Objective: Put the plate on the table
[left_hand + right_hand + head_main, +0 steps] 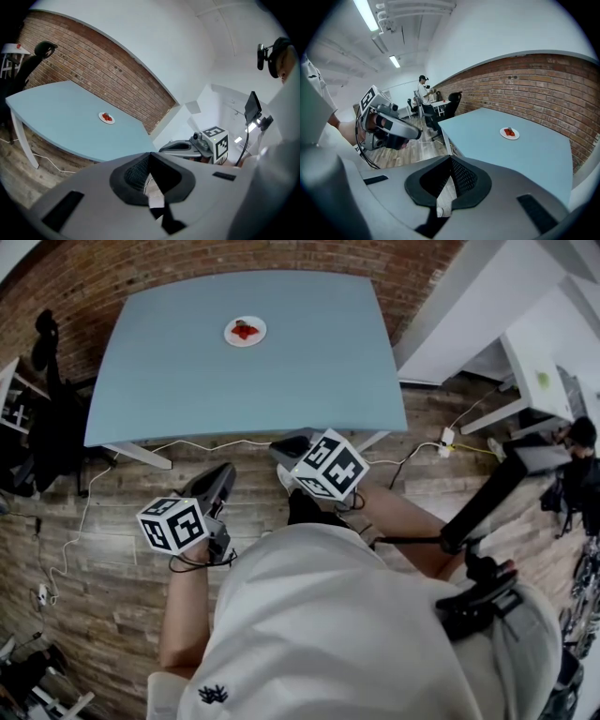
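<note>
Left hand-held gripper [217, 482] pressed together, empty; right hand-held gripper [287, 448] same. Plate [231, 335] sits far off on table [319, 371], red food [245, 330] on top. Rough grab could tip food off.

White plate [246, 331] with red food [245, 330] rests on the blue table [281, 381], toward its far edge

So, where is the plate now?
In the head view the plate is on the blue table, near the middle of its far edge, by the brick wall.
</note>
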Available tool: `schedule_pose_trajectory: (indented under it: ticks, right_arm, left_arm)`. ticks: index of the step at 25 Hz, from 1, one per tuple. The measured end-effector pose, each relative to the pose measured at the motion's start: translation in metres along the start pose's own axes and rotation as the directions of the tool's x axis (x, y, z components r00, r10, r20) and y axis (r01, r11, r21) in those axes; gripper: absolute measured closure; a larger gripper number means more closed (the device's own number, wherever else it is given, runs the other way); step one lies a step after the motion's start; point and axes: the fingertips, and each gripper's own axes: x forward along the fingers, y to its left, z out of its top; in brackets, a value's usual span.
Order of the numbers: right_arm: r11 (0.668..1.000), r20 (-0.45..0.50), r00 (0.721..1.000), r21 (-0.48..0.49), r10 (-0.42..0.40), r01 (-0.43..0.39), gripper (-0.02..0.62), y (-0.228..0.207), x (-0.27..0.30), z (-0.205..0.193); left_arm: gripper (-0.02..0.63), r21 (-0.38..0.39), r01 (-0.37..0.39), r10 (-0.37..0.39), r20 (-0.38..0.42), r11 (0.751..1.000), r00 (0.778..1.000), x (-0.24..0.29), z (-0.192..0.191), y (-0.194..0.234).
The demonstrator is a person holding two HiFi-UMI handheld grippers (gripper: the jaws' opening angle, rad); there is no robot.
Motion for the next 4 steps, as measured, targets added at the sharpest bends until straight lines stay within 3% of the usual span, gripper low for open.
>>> schedule_pose_trajectory:
  ticks: [4]
  right_arm:
    - [1.000,-0.005,1.000,-0.007,0.008,-0.008,0.588,0.0012,0.0016,0.0019]
  left_arm:
    - [0.604,-0.002,0.000,0.000,0.000,1.000,1.000,0.0004,0.0021,0.0012]
